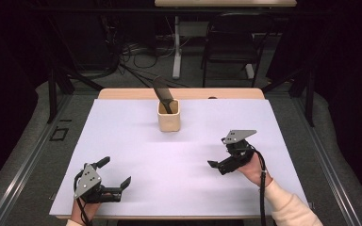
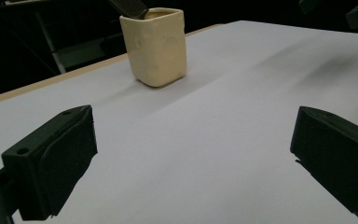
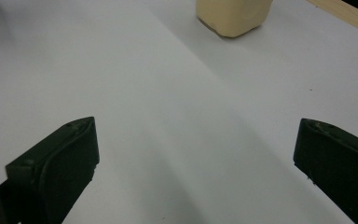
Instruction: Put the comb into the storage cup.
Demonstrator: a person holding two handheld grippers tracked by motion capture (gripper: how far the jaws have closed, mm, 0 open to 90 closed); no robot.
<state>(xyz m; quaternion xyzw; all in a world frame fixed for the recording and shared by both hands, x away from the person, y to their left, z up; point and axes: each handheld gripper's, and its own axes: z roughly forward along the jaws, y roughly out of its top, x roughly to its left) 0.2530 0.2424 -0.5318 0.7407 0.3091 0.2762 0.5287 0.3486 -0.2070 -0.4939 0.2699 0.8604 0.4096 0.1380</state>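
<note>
The cup (image 1: 168, 117) stands upright near the far middle of the white sheet (image 1: 136, 141) that covers the table, with a dark comb (image 1: 163, 93) sticking out of it and leaning back and to the left. It is cream-coloured and roughly square with rounded corners.

My left gripper (image 1: 118, 174) sits low at the near left corner of the sheet, held in my left hand (image 1: 84, 209). Its jaws are spread wide with nothing between them. In the left gripper view the cup (image 2: 154, 45) is ahead and a little left of centre, well apart from the jaws, and the comb's (image 2: 128, 7) toothed end pokes over its rim.

My right gripper (image 1: 221, 157) is on the right side of the sheet, nearer the cup than the left one but still clear of it. My right hand (image 1: 254, 170) holds it tilted, the grey plate up. Its jaws are also wide apart and hold nothing. In the right gripper view the bottom of the cup (image 3: 233, 16) shows at the top edge, above bare sheet.
</note>
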